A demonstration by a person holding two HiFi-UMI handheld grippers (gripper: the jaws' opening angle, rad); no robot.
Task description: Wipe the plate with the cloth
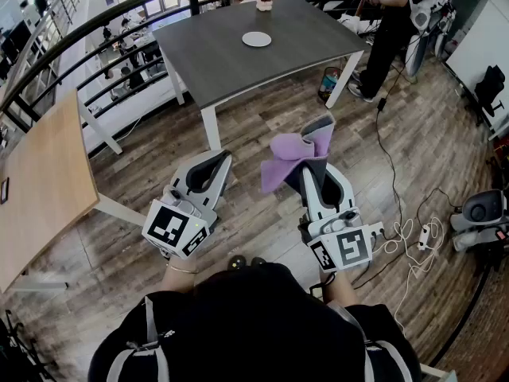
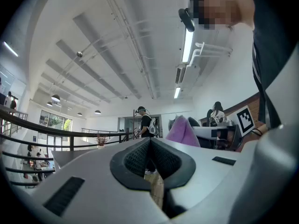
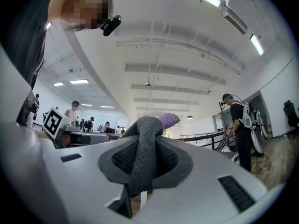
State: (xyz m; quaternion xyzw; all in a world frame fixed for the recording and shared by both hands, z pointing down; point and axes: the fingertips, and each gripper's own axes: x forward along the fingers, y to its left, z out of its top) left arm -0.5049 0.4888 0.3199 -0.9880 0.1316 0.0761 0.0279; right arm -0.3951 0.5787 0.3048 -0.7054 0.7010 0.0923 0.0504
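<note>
In the head view, one white plate (image 1: 256, 39) lies on the grey table (image 1: 238, 70). Well short of that table are two grippers: the left gripper (image 1: 216, 162), jaws together, and the right gripper (image 1: 318, 130), clamped on the one cloth (image 1: 286, 162), whose length runs toward the table. The left gripper view shows closed, empty jaws; the right gripper view shows the cloth pinched upright.

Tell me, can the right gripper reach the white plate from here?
Probably not yet: the right gripper, shut on the cloth, hangs over floor short of the table bearing the plate. Nothing blocks the way.
</note>
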